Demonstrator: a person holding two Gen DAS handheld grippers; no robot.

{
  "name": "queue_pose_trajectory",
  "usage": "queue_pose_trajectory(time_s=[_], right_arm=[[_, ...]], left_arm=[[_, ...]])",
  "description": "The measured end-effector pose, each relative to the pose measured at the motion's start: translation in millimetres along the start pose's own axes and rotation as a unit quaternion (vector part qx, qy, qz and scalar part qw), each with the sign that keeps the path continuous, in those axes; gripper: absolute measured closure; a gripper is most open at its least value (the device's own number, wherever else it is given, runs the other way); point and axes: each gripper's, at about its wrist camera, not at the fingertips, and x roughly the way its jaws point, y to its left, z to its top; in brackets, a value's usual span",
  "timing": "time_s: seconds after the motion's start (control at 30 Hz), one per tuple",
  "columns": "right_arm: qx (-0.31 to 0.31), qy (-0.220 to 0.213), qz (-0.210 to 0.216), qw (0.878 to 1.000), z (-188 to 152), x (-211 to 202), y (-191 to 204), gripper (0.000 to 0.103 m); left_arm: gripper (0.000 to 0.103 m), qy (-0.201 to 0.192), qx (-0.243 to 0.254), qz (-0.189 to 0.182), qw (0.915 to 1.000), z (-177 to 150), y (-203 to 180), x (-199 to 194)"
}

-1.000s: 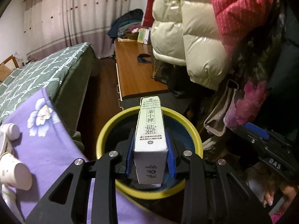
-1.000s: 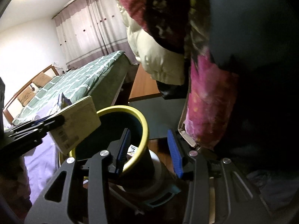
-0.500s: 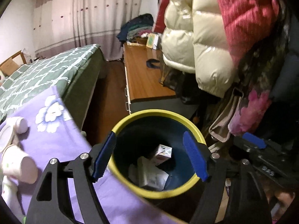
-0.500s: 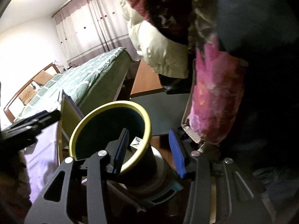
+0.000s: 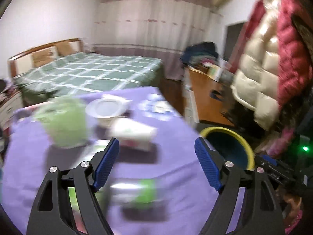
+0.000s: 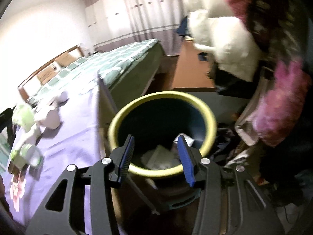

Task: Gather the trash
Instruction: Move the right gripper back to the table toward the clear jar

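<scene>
**Box dropped, left claw swung back over the table**

Gone from the left gripper (image 5: 156, 164): the tall white box pinched a second ago, now lying inside the yellow-rimmed bin (image 6: 197, 101) among other pale trash (image 6: 160, 158). Swung away from the bin to face the purple tablecloth (image 5: 176, 168), jaws spreading wider with nothing between them. Blurred ahead on the cloth: a crumpled green wrapper (image 5: 64, 125) at 10 o'clock, a white paper bowl (image 5: 106, 110) at 11, a white carton (image 5: 135, 135) at 12 just past the fingertips, and a green-and-white packet (image 5: 137, 193) low between the fingers. Bin rim (image 5: 234, 135) at 3 o'clock, off the table edge.

Right gripper (image 6: 155, 157) hanging above the bin mouth, jaws partly apart and empty. Paper cup (image 6: 49, 117) and green scraps (image 6: 23, 115) at 9 o'clock on the cloth. Green checked bed (image 5: 88, 74) beyond.
</scene>
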Motion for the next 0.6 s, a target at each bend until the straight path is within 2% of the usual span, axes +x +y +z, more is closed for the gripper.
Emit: queue_pose_trajectory(time_s=[0.13, 0.3, 0.47, 0.6], right_arm=[[-0.039, 0.004, 0.031, 0.999, -1.9, -1.7, 45.0, 0.059], [-0.087, 0.012, 0.075, 0.993, -3.8, 0.5, 104.2, 0.059], [-0.126, 0.023, 0.115, 0.985, -5.9, 4.5, 161.7, 0.059], [-0.146, 0.033, 0.137, 0.979, -7.8, 7.8, 192.8, 0.059]], left_arm=[[0.023, -0.019, -0.032, 0.056, 0.9977, -4.8, 59.7, -26.8], [0.023, -0.037, -0.067, 0.114, 0.9905, -12.9, 129.5, -48.1], [0.023, -0.039, -0.089, 0.167, 0.9812, -26.5, 185.8, -45.3], [0.023, -0.03, -0.1, 0.191, 0.9759, -33.0, 220.0, -34.8]])
